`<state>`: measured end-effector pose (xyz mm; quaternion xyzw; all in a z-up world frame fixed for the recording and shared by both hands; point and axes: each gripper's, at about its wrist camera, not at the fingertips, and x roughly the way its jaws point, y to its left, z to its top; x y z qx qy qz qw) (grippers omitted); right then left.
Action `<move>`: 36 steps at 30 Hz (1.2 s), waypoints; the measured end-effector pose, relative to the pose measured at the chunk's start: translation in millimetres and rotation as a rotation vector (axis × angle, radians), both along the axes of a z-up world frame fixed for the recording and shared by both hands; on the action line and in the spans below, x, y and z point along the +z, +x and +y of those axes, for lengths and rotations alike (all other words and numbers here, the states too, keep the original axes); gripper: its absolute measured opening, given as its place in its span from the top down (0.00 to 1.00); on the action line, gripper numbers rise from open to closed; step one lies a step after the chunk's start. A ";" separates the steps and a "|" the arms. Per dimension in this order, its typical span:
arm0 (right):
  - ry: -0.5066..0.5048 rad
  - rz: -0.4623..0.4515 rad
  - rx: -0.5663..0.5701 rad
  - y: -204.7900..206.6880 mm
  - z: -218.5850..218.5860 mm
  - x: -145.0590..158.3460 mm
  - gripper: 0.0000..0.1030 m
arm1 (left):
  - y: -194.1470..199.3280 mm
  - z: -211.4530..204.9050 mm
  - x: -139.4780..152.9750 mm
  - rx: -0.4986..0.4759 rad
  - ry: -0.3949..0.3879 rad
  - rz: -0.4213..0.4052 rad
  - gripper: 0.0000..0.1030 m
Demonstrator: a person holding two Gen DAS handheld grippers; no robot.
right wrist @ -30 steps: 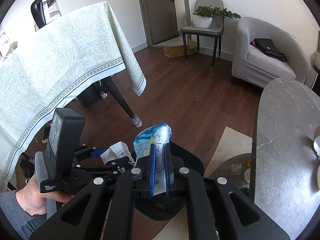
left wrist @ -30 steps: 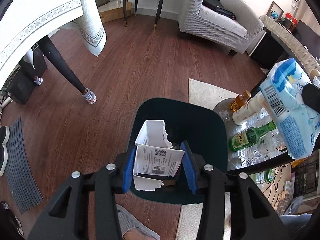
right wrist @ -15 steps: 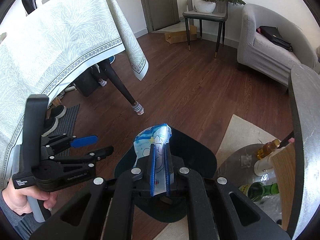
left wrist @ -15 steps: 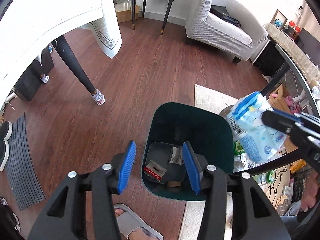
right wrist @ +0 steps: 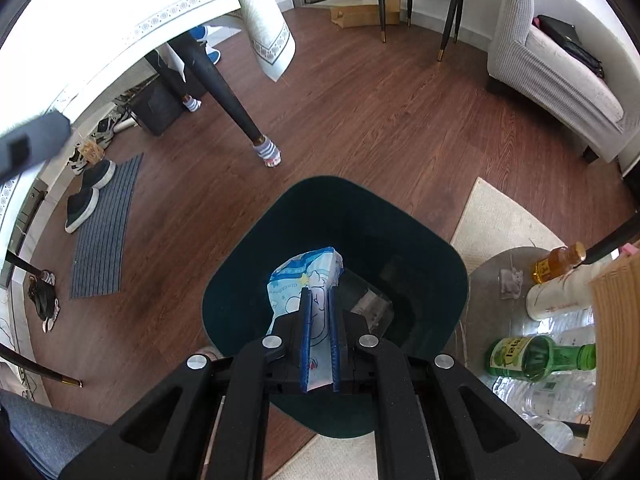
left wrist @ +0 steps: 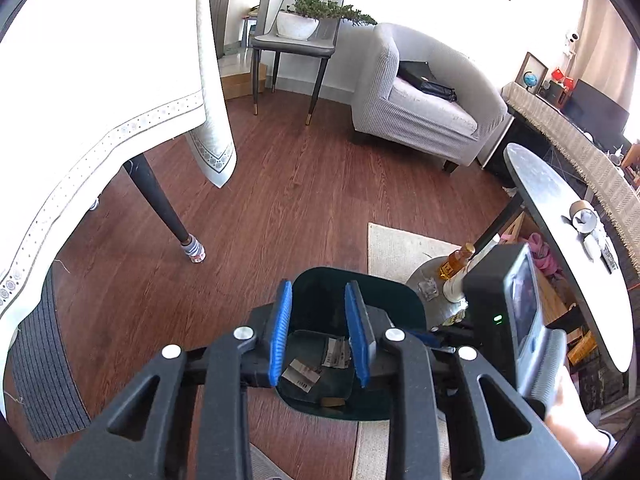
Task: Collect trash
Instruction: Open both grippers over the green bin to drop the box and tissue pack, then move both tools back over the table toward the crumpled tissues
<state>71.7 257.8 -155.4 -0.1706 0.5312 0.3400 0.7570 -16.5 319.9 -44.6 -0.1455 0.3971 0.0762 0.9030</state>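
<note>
**Operator:** Right gripper point(right wrist: 319, 334) status?

**Technician:** Clenched on a crumpled pale-blue plastic wrapper with cartoon print point(right wrist: 306, 280), directly above the mouth of the dark-green rounded plastic bin point(right wrist: 436, 256). Left gripper point(left wrist: 320, 336) is released and holds nothing; it hangs over the near part of the bin point(left wrist: 400, 300), where torn white paper scraps point(left wrist: 316, 364) lie on the bottom.

**Operator:** Correct procedure for the drop?

**Technician:** Keep the wrapper centred over the opening, part the jaws fully, and allow it to fall free. Light film may cling to the blue pads point(right wrist: 306, 336); a slight downward tilt should help it slide off. Keep the left tool away from the fall path.

**Operator:** Legible markings?

**Technician:** Wrapper lettering is too distorted to read. The green glass bottle point(right wrist: 540, 358) beside the bin carries a label that I cannot decipher. Printing on the scraps is too small to read.
</note>
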 end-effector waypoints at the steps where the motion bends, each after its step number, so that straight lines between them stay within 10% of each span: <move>1: -0.019 0.009 0.004 -0.1 1.5 -5.9 0.92 | -0.1 -1.0 3.4 0.000 -0.005 -0.007 0.74; 5: -0.080 0.016 -0.010 0.4 1.8 -21.5 0.88 | 0.0 -5.1 19.2 -0.009 -0.029 -0.046 0.79; 10: -0.117 0.020 -0.007 -0.1 -1.5 -29.3 0.58 | 1.7 -13.8 37.0 -0.022 -0.035 -0.089 0.79; 20: -0.094 -0.026 0.029 -7.1 -9.2 -12.4 0.58 | 10.4 -21.1 65.3 0.005 -0.030 -0.150 0.79; 36: 0.205 -0.203 0.077 -25.4 -45.8 98.8 0.64 | 15.7 -28.9 95.1 0.036 0.045 -0.222 0.79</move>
